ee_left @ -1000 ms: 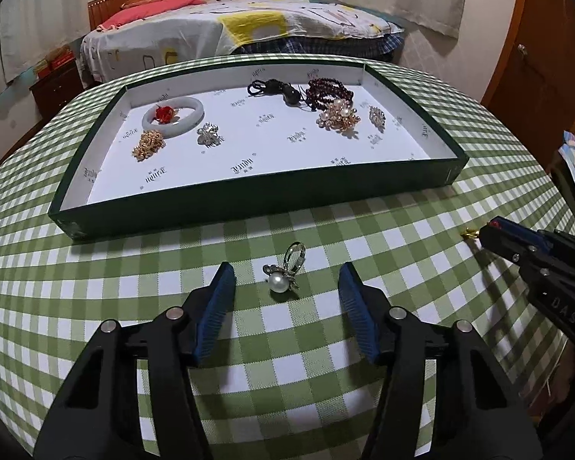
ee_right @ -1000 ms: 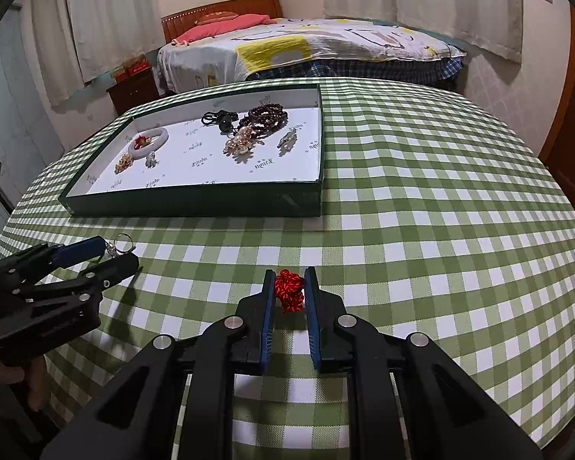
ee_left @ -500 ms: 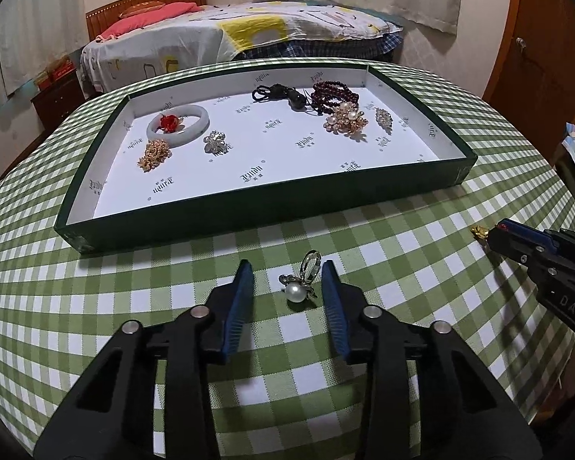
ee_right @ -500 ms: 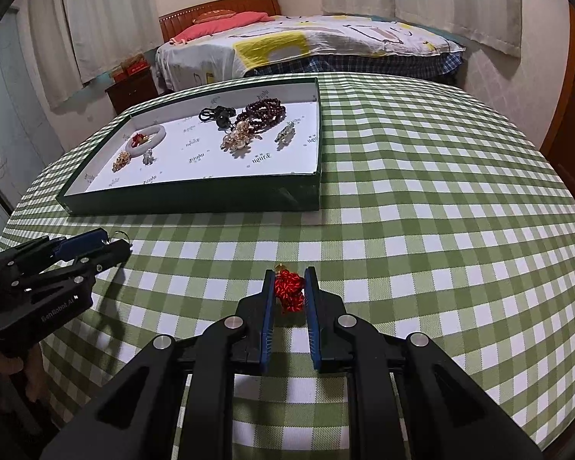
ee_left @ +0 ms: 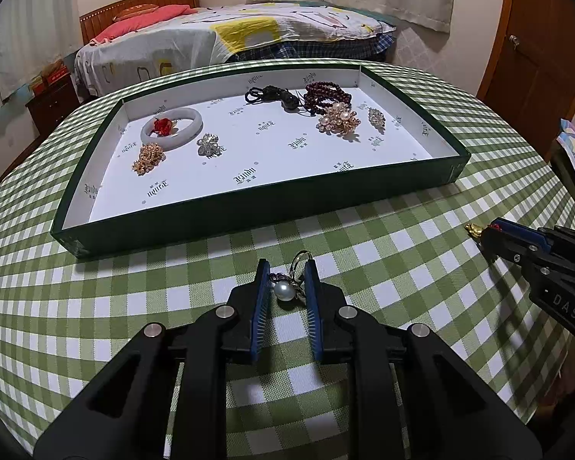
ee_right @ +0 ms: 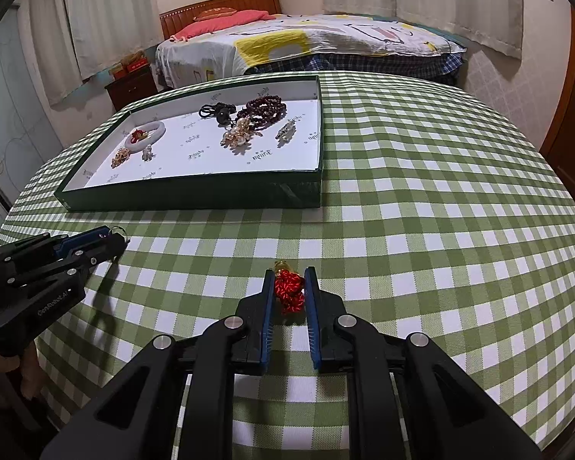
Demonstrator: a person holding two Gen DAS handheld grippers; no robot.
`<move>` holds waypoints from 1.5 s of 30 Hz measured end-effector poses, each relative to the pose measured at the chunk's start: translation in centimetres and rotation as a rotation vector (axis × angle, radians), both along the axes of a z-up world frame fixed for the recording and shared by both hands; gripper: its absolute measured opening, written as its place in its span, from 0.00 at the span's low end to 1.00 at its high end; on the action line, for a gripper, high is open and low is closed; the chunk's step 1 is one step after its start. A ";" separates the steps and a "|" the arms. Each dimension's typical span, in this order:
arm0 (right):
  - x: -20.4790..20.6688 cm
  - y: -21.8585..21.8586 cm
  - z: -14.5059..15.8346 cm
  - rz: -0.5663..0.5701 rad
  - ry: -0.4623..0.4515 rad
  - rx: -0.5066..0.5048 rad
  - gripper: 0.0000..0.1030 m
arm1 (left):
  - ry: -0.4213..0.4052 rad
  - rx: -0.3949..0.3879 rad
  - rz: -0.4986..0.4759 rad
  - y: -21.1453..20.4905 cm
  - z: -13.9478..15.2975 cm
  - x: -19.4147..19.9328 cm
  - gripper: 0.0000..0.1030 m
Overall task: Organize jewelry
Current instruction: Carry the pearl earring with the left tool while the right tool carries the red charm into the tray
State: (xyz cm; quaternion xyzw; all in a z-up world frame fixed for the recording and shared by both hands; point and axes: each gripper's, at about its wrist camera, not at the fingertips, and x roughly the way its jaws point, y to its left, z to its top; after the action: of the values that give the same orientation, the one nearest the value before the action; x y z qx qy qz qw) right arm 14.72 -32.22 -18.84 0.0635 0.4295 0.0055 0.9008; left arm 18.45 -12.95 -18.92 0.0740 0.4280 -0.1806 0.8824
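Left wrist view, left gripper (ee_left: 286,281): jaws have just been closing, the blue pads now pressed to either side of the pearl ring (ee_left: 286,289)
Pearl ring: between the fingertips, low over the green checked table (ee_left: 383,268); its metal loop sticks out just past them
Tray (ee_left: 249,207): dark green, white-lined, just ahead of the gripper on the table
In the tray: white bangle (ee_left: 172,133) with a red ornament inside it ahead to the left, dark bead bracelet (ee_left: 327,96) and pearl brooch (ee_left: 339,122) ahead to the right
Right gripper (ee_left: 490,235): off to the right, seen side-on
Right wrist view, right gripper (ee_right: 289,287): clamped on the red knot charm (ee_right: 288,292), gold end poking forward past the tips
Tray (ee_right: 195,191): ahead and left of this gripper
Left gripper (ee_right: 107,241): far left, tips just above the table
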 end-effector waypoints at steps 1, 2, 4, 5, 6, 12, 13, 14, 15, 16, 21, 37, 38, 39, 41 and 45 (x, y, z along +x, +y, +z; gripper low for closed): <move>0.0 0.0 0.0 -0.001 0.000 0.000 0.15 | 0.001 -0.001 0.001 0.0 0.0 0.0 0.18; 0.0 0.0 -0.1 -0.002 0.001 -0.001 0.15 | 0.001 -0.002 0.002 0.0 0.0 0.0 0.18; -0.1 -0.1 -0.2 -0.001 0.002 -0.002 0.15 | 0.002 -0.005 0.005 0.1 0.0 0.0 0.18; -0.1 -0.1 -0.2 -0.001 0.003 -0.003 0.15 | 0.002 -0.006 0.006 0.1 0.0 0.0 0.18; -0.1 -0.1 -0.3 0.000 0.003 -0.003 0.15 | 0.002 -0.006 0.007 0.2 0.0 0.1 0.18; 0.0 0.0 -0.4 0.001 0.006 -0.006 0.15 | 0.001 -0.002 0.015 0.5 0.0 0.1 0.17; 0.0 0.0 -0.4 0.001 0.006 -0.006 0.15 | 0.001 -0.002 0.018 0.6 0.0 0.1 0.17; 0.0 -0.1 -0.4 0.001 0.005 -0.007 0.15 | 0.001 0.000 0.021 0.7 0.0 0.1 0.17; 0.0 0.0 -0.4 0.001 0.004 -0.007 0.15 | 0.000 0.000 0.023 0.8 0.1 0.1 0.17; 0.0 -0.1 -0.4 0.002 0.003 -0.008 0.15 | 0.001 0.001 0.027 1.0 0.1 0.1 0.17; -0.1 0.2 0.0 0.000 -0.011 -0.013 0.15 | -0.008 0.000 0.037 1.3 0.4 -0.1 0.17; -1.0 1.1 3.8 0.025 -0.092 -0.009 0.15 | -0.075 -0.032 0.067 3.0 3.4 -1.0 0.17; -1.1 1.3 4.1 0.027 -0.101 -0.009 0.15 | -0.081 -0.038 0.071 3.2 3.7 -1.1 0.17; -1.0 1.5 4.4 0.029 -0.107 -0.009 0.15 | -0.086 -0.042 0.073 3.3 4.0 -1.1 0.17; -0.9 1.8 5.3 0.036 -0.126 -0.006 0.15 | -0.099 -0.051 0.079 3.6 4.6 -1.2 0.17; -0.7 2.5 7.0 0.053 -0.165 -0.006 0.15 | -0.136 -0.072 0.091 4.2 6.3 -1.2 0.17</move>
State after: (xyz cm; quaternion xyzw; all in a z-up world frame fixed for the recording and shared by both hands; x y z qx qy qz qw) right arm 14.05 -29.76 -11.86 0.0489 0.3555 0.0335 0.9328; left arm 17.26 -8.70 -12.65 0.0348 0.3631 -0.1504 0.9189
